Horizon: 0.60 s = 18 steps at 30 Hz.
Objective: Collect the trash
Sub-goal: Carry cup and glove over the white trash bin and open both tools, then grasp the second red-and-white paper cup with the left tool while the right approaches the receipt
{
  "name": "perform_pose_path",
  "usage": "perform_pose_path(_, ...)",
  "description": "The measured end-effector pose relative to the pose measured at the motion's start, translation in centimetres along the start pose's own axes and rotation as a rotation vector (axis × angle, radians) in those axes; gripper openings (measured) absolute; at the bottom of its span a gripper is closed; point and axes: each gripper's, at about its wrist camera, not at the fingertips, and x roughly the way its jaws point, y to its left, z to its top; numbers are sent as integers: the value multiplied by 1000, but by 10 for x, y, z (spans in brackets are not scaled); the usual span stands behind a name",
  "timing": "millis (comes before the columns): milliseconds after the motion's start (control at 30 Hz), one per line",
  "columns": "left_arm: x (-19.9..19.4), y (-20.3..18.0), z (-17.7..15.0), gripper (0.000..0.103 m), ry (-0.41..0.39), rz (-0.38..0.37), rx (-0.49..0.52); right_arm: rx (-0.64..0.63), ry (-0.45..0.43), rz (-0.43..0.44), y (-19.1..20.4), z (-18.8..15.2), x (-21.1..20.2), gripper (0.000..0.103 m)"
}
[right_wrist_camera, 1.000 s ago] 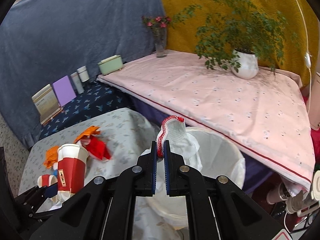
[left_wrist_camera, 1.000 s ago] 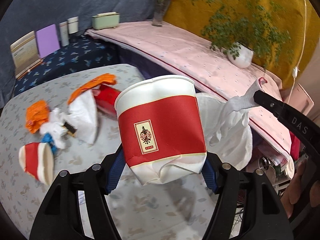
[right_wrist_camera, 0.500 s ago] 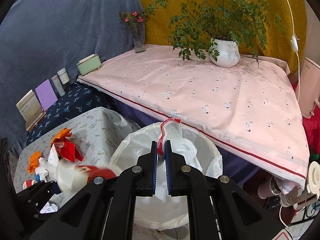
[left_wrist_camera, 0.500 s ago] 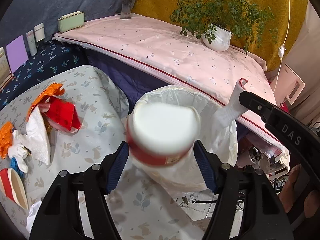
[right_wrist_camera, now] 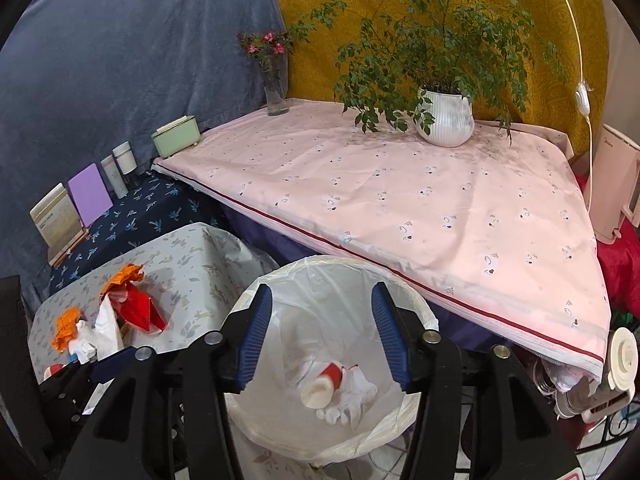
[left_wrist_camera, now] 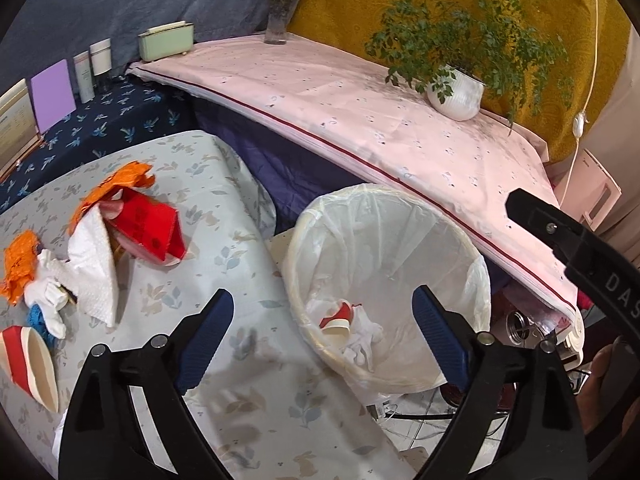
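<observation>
Inside lined bin: paper cup, white glove. Left gripper, right gripper: opening, empty. On table: cups, tissues, orange scraps outstanding.

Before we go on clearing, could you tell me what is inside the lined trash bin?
Inside the lined trash bin, a red-and-white paper cup lies on its side beside a crumpled white cloth. Whatever is beneath them is covered.
</observation>
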Motion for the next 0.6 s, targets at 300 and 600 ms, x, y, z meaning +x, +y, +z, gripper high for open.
perform_pose_path(300, -28, 43, -13, 89, -30, 69, -90, -63, -1, 49, 39, -12, -17, 63)
perform_pose_path(600, -59, 104, -38, 93, -49, 192, -179, -141, 28, 137, 96, -35, -28, 65)
